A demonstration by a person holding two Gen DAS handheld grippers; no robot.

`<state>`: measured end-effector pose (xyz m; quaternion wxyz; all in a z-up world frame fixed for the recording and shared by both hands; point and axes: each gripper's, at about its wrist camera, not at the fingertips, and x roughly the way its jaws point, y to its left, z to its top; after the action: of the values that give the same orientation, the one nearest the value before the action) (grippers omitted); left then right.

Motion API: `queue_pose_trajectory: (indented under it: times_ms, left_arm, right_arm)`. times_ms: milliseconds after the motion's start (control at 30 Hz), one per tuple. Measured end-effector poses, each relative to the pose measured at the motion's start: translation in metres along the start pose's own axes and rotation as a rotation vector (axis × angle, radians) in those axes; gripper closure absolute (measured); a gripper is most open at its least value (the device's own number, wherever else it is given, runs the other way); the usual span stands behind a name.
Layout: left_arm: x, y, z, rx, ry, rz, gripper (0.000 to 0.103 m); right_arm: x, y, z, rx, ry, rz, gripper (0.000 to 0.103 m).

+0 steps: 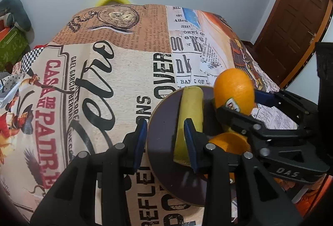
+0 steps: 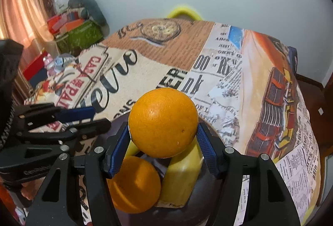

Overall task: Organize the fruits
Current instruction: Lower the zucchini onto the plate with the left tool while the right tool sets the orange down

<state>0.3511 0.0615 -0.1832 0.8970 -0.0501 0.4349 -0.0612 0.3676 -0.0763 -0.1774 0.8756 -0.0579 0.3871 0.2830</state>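
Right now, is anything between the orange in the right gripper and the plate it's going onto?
The orange in the right gripper hangs over the dark plate. Directly below lie a banana and a second orange, so they stand in the way.

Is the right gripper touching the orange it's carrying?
Touching. In the right wrist view, both blue pads of the right gripper press the sides of the orange, holding it above the plate.
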Motion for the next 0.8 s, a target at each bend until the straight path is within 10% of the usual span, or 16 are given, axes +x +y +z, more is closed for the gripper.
queue_pose_trajectory:
  times_ms: [800]
  left_arm:
    - [-0.106,-0.034,-0.025,0.044,-0.129,0.036,0.061]
  right_arm:
    - [-0.110,0.009,-0.025,0.010,-0.148,-0.069,0.039]
